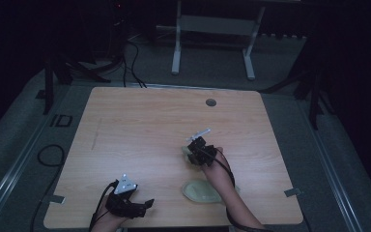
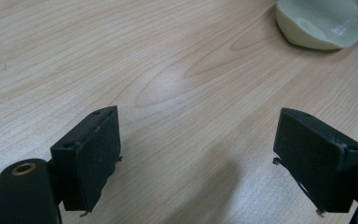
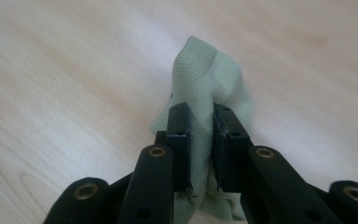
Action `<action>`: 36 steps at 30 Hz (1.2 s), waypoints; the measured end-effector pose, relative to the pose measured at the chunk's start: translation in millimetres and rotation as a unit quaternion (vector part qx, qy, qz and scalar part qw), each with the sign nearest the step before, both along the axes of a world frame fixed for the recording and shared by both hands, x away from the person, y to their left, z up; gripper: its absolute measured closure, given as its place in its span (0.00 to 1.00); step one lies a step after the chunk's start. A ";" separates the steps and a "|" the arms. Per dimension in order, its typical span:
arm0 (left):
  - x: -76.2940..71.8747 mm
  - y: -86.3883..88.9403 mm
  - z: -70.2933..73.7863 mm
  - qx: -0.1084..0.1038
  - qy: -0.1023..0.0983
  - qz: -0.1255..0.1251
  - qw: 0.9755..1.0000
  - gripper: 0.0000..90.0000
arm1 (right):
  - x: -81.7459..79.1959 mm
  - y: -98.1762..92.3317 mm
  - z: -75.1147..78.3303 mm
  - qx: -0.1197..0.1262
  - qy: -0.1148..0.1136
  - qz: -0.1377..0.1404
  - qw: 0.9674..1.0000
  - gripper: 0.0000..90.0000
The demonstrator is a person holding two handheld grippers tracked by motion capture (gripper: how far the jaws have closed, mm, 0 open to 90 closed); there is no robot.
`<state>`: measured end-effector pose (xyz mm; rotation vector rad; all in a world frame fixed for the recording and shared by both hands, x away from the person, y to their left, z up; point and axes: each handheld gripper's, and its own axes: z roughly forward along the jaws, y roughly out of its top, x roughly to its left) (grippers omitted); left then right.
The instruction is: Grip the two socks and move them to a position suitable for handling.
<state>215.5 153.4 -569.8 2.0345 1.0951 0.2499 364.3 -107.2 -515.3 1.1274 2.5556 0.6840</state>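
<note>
While the left gripper (image 1: 145, 205) is resting at the near edge of the desk (image 1: 140, 125) with its jaws standing wide apart and nothing between them, the right gripper (image 3: 200, 116) is pinching a pale green sock (image 3: 205, 74) tightly between its jaws. Two socks are showing: the pinched one (image 1: 188, 153) is sitting near the middle of the desk, and a second sock (image 1: 200, 191) is lying flat nearer the person, partly hidden under the right forearm. In the left gripper view the second sock (image 2: 321, 23) is cut off by the frame's top corner. The pinched sock is bunched up, so its long axis is hard to make out; its folded end is pointing away from the jaws.
</note>
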 end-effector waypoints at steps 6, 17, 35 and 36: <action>-0.5 2.9 0.8 -0.004 -0.001 0.001 1.000 0.16 | -6.6 6.2 -26.1 -0.004 0.016 0.003 1.000 0.84; -0.5 2.6 1.1 -0.006 -0.006 0.000 1.000 0.16 | -16.0 19.7 10.3 0.027 0.003 0.057 0.998 0.73; -0.8 1.8 2.0 -0.005 -0.007 -0.001 1.000 0.16 | -23.7 43.3 -25.9 -0.044 0.001 0.094 0.995 0.95; -0.7 1.5 2.1 -0.003 -0.007 -0.003 1.000 0.16 | -24.0 43.9 -26.1 -0.046 -0.002 0.093 0.995 0.96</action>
